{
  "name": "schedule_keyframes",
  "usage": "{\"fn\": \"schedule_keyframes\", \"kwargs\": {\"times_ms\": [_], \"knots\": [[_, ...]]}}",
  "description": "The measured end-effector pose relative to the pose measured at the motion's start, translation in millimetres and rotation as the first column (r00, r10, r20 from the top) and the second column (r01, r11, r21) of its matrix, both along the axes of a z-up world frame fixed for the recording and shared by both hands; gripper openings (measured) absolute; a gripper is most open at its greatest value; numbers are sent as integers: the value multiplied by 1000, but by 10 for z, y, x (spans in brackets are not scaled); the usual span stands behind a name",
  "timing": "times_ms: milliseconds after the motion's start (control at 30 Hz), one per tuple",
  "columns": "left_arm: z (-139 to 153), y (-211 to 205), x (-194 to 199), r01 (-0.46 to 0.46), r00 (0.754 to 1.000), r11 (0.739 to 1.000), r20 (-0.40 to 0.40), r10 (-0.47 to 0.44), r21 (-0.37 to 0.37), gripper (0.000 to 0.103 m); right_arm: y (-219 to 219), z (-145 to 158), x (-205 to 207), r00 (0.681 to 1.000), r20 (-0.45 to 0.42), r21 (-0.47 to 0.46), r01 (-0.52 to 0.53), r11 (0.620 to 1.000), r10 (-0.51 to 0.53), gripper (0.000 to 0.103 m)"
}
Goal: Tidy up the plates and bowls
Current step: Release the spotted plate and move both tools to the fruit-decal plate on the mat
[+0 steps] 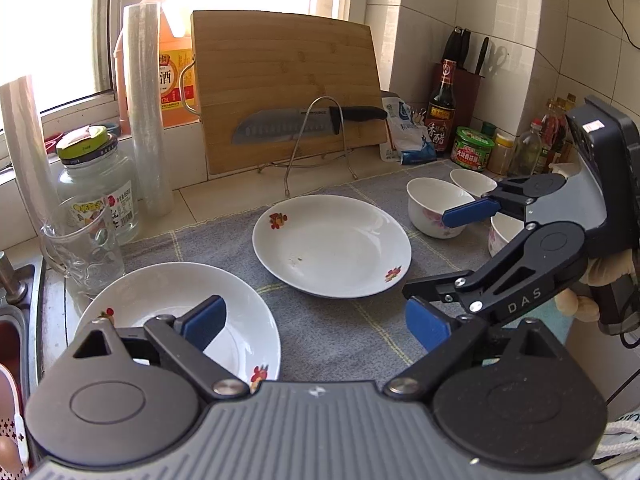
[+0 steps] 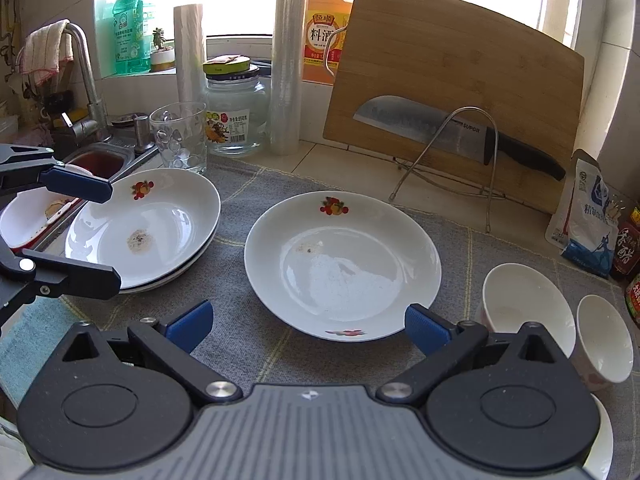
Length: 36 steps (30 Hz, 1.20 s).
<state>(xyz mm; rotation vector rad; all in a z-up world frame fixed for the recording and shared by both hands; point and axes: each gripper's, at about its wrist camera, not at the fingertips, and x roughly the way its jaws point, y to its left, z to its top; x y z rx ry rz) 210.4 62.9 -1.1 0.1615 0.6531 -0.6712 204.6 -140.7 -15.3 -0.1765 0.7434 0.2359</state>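
A white flowered plate (image 1: 332, 246) (image 2: 342, 264) lies alone mid-cloth. A stack of like plates (image 1: 176, 312) (image 2: 144, 226) sits to its left by the sink. Several white bowls (image 1: 436, 208) (image 2: 524, 304) stand at the right. My left gripper (image 1: 316, 326) is open and empty, one finger over the stacked plates; it also shows in the right wrist view (image 2: 100, 236). My right gripper (image 2: 308, 328) is open and empty just before the lone plate; in the left wrist view (image 1: 448, 258) it hangs by the bowls.
A bamboo cutting board (image 1: 284, 88) with a knife (image 1: 304, 122) on a wire rack leans at the back. A glass mug (image 1: 86, 246), jar (image 1: 96, 184), film rolls (image 1: 146, 108), sauce bottles (image 1: 442, 100) and the sink (image 2: 96, 160) ring the grey cloth (image 1: 340, 332).
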Motion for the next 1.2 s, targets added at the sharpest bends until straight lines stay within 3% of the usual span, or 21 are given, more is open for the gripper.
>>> {"fn": "schedule_keyframes", "kwargs": {"times_ms": [200, 533, 967, 1200], "knots": [[-37, -350, -156, -80, 997, 996, 25, 79, 25, 96, -328, 31, 64, 997, -7, 27, -77, 997, 77, 103], [-285, -986, -338, -231, 972, 970, -21, 233, 80, 96, -875, 85, 229, 970, -50, -6, -240, 971, 239, 103], [-667, -1445, -296, -287, 948, 941, -86, 305, 179, 96, -1136, 73, 571, 958, -124, 39, -254, 966, 257, 103], [-832, -1497, -224, -323, 930, 928, -116, 348, 187, 96, -1147, 83, 730, 951, -147, 32, -272, 962, 274, 103]]}}
